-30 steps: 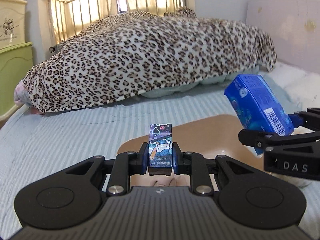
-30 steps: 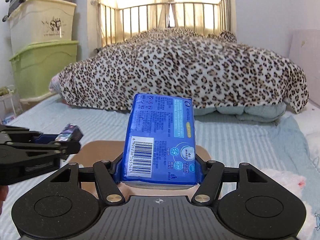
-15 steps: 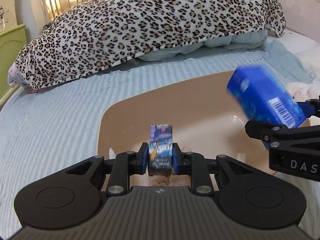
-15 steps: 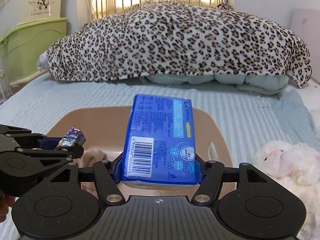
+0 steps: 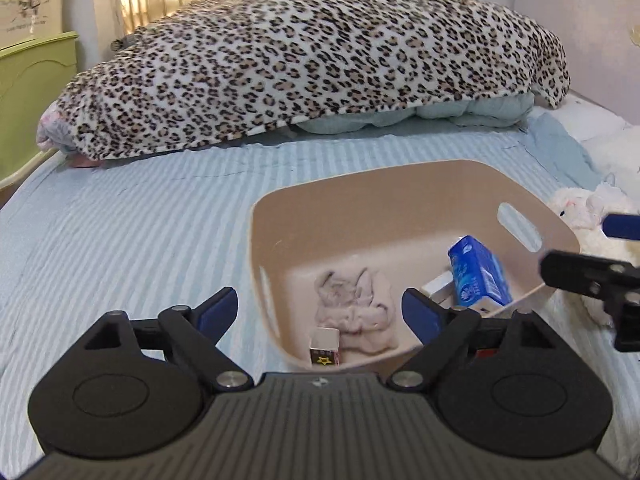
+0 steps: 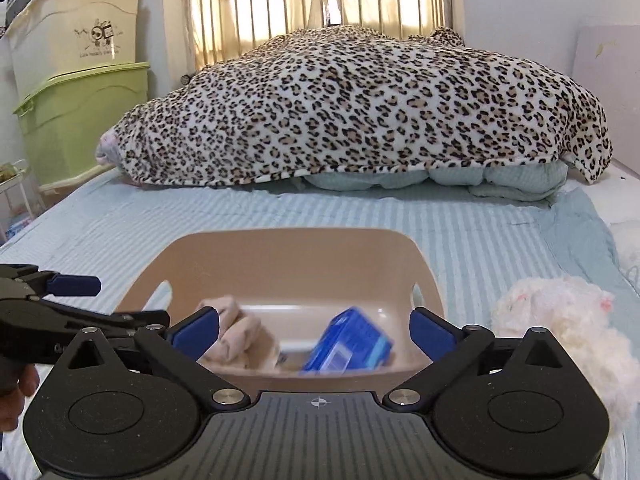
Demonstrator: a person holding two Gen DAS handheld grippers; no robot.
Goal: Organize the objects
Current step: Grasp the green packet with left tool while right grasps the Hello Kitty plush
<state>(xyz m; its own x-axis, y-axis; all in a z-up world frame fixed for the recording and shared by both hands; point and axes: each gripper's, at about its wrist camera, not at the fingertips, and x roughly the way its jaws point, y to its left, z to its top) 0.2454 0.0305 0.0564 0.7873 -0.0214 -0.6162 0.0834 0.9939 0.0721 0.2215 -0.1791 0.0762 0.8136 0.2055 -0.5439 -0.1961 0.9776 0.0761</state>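
Bedroom scene: pale blue striped bedsheet (image 5: 140,240) with a leopard-print blanket (image 5: 300,68) heaped at 12 o'clock, metal bed rail (image 6: 320,0) and lit curtains behind it. Stacked plastic storage bins, cream over green (image 6: 76,80), at 10 o'clock in the right wrist view.

Beige plastic basket with slotted handles (image 5: 400,184) sits on the sheet, dead centre for both cameras.

Basket contents:
- blue plastic-wrapped tissue pack (image 5: 478,276), tilted, leaning toward the basket's 3 o'clock wall in the left wrist view; motion-blurred in the right wrist view (image 6: 348,346)
- small card box with a star print on its end (image 5: 325,346), upright at the 6 o'clock wall, touching or just beside the cloth, can't tell which
- crumpled pale pink cloth (image 5: 352,312) on the basket floor, centre-left
- white flat item (image 5: 438,286) under the blue pack, too hidden to identify

Left gripper (image 5: 316,312): jaws spread wide, nothing between the blue pads, hovering over the basket's 6 o'clock rim.
Right gripper (image 6: 314,330): jaws spread wide, holding nothing, also over the near rim. Each gripper shows at the other camera's edge.

White fluffy plush toy (image 6: 560,320) lies on the sheet just beside the basket at 3 o'clock.
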